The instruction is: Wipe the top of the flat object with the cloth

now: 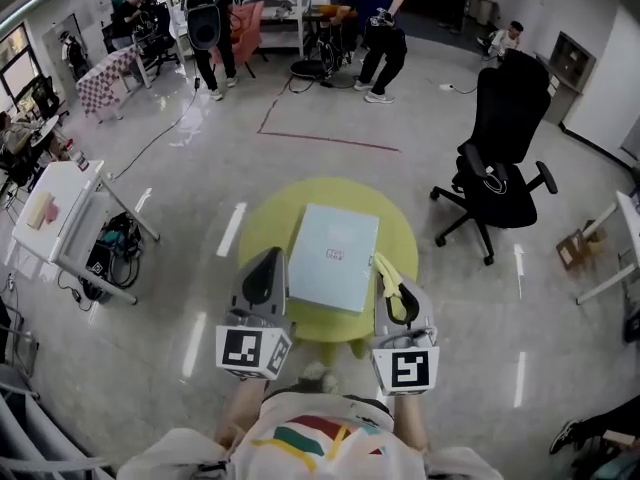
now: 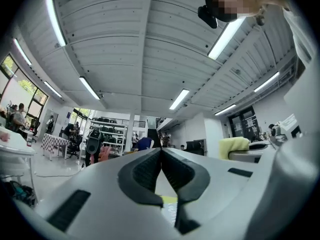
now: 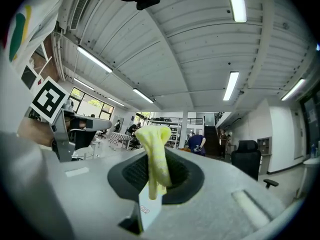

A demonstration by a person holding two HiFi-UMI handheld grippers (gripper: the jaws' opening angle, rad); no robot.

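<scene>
Our left gripper [image 1: 268, 258] clenched empty, right gripper [image 1: 386, 268] pinching cloth [image 3: 155, 151], flank the flat box [image 1: 335, 253] on a round table [image 1: 268, 218], grey floor [image 1: 180, 173].

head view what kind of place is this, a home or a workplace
Probably an open-plan lab or workshop, not a home: a black office chair, storage racks at the back, a white work desk and ceiling strip lights.

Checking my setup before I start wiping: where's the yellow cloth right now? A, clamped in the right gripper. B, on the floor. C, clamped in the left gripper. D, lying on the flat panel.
A: the right gripper view shows the yellow cloth pinched between the jaws of the right gripper.
</scene>
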